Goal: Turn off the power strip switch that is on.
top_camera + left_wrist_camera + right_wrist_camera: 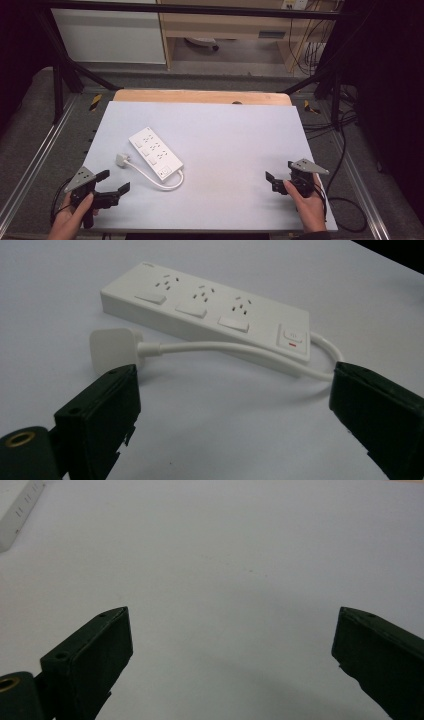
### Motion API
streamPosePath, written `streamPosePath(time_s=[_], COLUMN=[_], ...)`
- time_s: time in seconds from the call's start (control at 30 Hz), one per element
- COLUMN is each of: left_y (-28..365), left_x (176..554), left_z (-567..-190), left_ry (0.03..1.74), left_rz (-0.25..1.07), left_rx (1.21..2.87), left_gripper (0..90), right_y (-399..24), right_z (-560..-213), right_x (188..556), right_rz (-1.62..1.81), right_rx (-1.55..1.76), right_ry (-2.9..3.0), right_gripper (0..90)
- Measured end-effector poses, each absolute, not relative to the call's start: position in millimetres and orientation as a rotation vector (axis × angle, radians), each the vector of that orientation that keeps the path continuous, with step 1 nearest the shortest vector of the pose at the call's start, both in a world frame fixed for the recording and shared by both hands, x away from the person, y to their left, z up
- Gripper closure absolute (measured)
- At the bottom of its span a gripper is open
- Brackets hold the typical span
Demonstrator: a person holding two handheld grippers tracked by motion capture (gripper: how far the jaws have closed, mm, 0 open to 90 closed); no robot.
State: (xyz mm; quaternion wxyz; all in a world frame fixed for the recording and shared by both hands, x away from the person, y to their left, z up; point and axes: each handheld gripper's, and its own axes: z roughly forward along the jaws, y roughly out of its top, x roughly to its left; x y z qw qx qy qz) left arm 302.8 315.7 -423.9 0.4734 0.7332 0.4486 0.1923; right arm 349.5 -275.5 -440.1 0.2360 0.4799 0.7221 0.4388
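- The left gripper (114,182) sits at the desk's near left corner, held in the person's left hand (70,220), and points toward the middle of the desk; its fingers (100,410) are spread wide with nothing between them.
- The right gripper (278,175) sits near the right edge of the desk, held in the person's right hand (307,202), pointing leftward; in the right gripper view its fingers (95,650) are spread wide over bare surface, holding nothing.
- A white power strip (155,152) lies flat on the left half of the desk, slantwise, with three sockets, each with a switch beside it, and a red-marked switch (293,336) at its near end.
- Its white cord (155,178) loops out from that end and runs along the strip to a white plug (122,159) lying on the desk just ahead of the left gripper, apart from it.
- The desk (230,150) has a pale grey top with a wooden strip along its far edge.
- Beyond it stand a dark metal frame, grey flooring, a wooden shelf unit and loose black cables at the right.
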Motion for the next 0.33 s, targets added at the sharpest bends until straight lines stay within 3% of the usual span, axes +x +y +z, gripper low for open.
streamPosePath(time_s=[0.33], left_y=[307.3], left_x=[298.8], left_z=[-429.3], left_ry=[1.094], left_rz=[0.466], left_rx=[1.830], left_gripper=[6.2], right_y=[-271.3], right_z=[-449.9], right_x=[358.0], right_rz=[1.135], right_rx=[1.348], right_ry=[2.039], right_gripper=[2.7])
